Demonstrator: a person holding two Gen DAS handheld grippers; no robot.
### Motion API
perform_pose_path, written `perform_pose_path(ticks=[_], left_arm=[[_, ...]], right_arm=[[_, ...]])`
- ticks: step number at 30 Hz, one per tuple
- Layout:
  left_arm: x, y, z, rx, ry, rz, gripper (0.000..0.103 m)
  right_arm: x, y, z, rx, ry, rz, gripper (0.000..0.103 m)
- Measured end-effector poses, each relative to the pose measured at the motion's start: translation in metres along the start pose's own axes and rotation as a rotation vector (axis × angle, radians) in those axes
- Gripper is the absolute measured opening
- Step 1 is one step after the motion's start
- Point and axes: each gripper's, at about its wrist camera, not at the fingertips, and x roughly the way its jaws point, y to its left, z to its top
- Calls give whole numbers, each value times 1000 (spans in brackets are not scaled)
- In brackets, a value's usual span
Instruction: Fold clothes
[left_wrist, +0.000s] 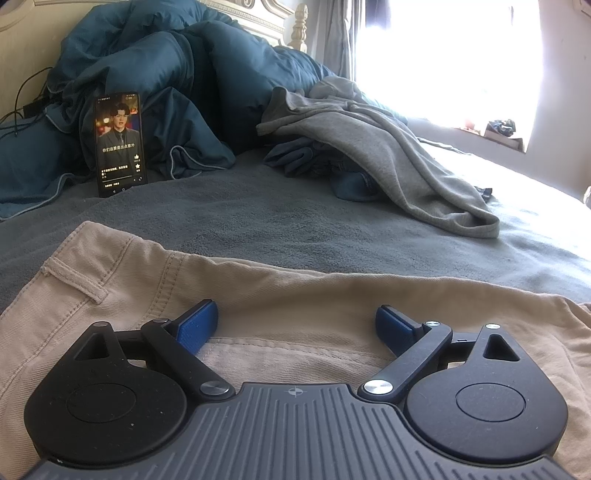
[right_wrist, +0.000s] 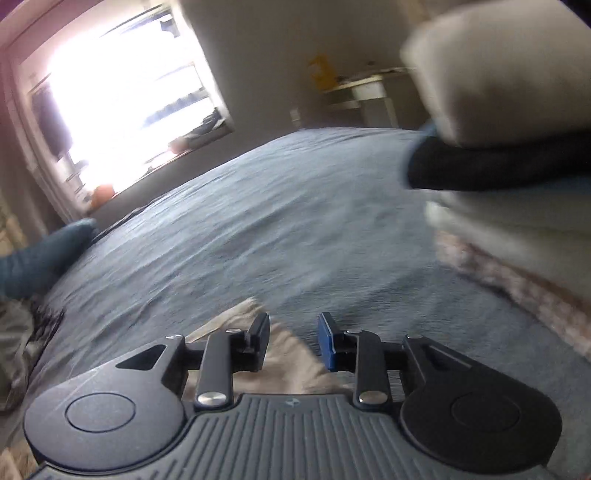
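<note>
Beige trousers (left_wrist: 266, 291) lie flat on the grey-blue bed sheet (left_wrist: 258, 218), waistband and belt loop at the left. My left gripper (left_wrist: 295, 317) hovers just over them, open wide, its blue pads (left_wrist: 195, 326) apart with only flat cloth below. In the blurred right wrist view, a corner of beige cloth (right_wrist: 288, 358) lies under and between the fingers of my right gripper (right_wrist: 293, 325), which stands open with a moderate gap. A crumpled grey garment (left_wrist: 388, 155) lies farther back on the bed, over some blue clothing (left_wrist: 314, 162).
A phone (left_wrist: 118, 140) with a lit screen leans against a heaped teal duvet (left_wrist: 147, 74) by the headboard. A stack of folded clothes (right_wrist: 517, 129) sits at the right of the bed. A bright window (right_wrist: 122, 92) lies beyond the far edge.
</note>
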Motion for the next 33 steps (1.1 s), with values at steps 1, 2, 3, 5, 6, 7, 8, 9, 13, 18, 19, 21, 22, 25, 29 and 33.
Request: perform_pose_path(ticks=[1, 2, 3, 5, 6, 7, 8, 9, 13, 18, 19, 21, 22, 25, 29, 33], left_arm=[[0, 0, 0, 1, 0, 1, 94], [0, 0, 0, 1, 1, 1, 94], [0, 0, 0, 1, 1, 1, 94], [0, -1, 0, 2, 1, 2, 94], [0, -1, 0, 1, 1, 1, 94], [0, -1, 0, 0, 1, 1, 94], [-1, -1, 0, 0, 1, 0, 94], [-1, 0, 0, -1, 1, 0, 94], [0, 0, 0, -3, 2, -4, 95], [0, -1, 0, 1, 5, -1, 95], [1, -1, 1, 2, 6, -2, 95], [1, 0, 1, 2, 7, -3, 96], [1, 0, 1, 2, 8, -3, 96], [1, 0, 1, 2, 9, -4, 96], [1, 0, 1, -1, 8, -6, 96], [1, 1, 1, -5, 6, -11, 96]], right_arm=[[8, 19, -2, -80, 46, 70, 32], [18, 39, -6, -163, 92, 136, 32], [28, 58, -11, -246, 137, 200, 29], [53, 84, -20, -357, 223, 236, 27], [67, 81, -17, -353, 232, 217, 26], [80, 72, -12, -330, 229, 187, 24], [93, 64, -7, -306, 226, 158, 9], [97, 49, 2, -234, 212, 113, 4], [72, -9, 34, -48, 104, -292, 16], [-50, 16, 28, -226, -50, -228, 19], [-82, 30, 25, -282, -102, -207, 21], [-146, 59, 14, -377, -215, -164, 42], [-174, 73, 7, -425, -241, -113, 43], [-239, 115, -24, -601, -231, 86, 42], [-250, 140, -103, -867, -139, 206, 41], [-258, 164, -183, -1132, -40, 316, 40]])
